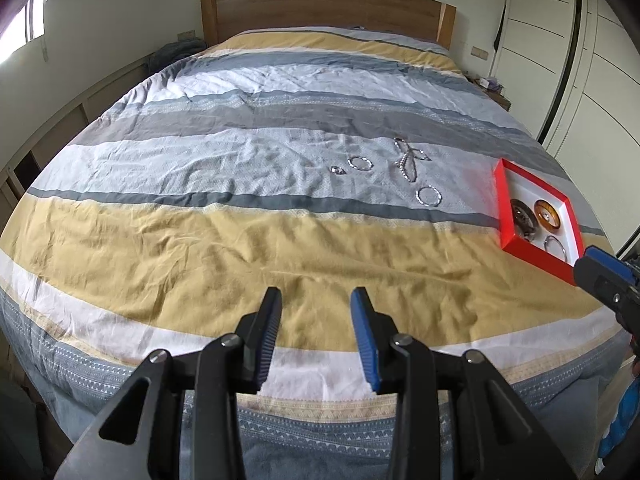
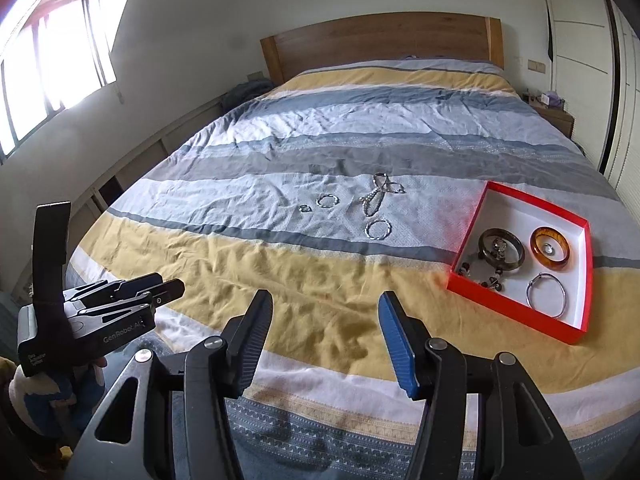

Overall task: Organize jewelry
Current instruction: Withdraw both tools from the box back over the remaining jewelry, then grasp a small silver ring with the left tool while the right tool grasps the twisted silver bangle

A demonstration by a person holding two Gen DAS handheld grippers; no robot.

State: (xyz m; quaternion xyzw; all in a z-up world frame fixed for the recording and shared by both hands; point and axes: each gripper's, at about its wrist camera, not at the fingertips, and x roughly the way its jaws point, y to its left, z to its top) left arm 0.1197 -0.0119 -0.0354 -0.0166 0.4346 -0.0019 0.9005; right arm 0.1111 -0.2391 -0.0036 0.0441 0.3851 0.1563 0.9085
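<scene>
Red box [image 1: 505, 216] cut by right tongs [image 1: 592, 272]; beaded tangle [image 2: 486, 270] indistinct

Daylight floods in from the window [image 2: 48, 68] on the left, blown out to white glare in both views. The bed [image 2: 320, 264] is evenly lit with soft shadows in the cover's wrinkles. Fisheye distortion bows the walls and bed edges, and dark vignetting fills the corners. The centre is sharp; the edges blur slightly.
</scene>
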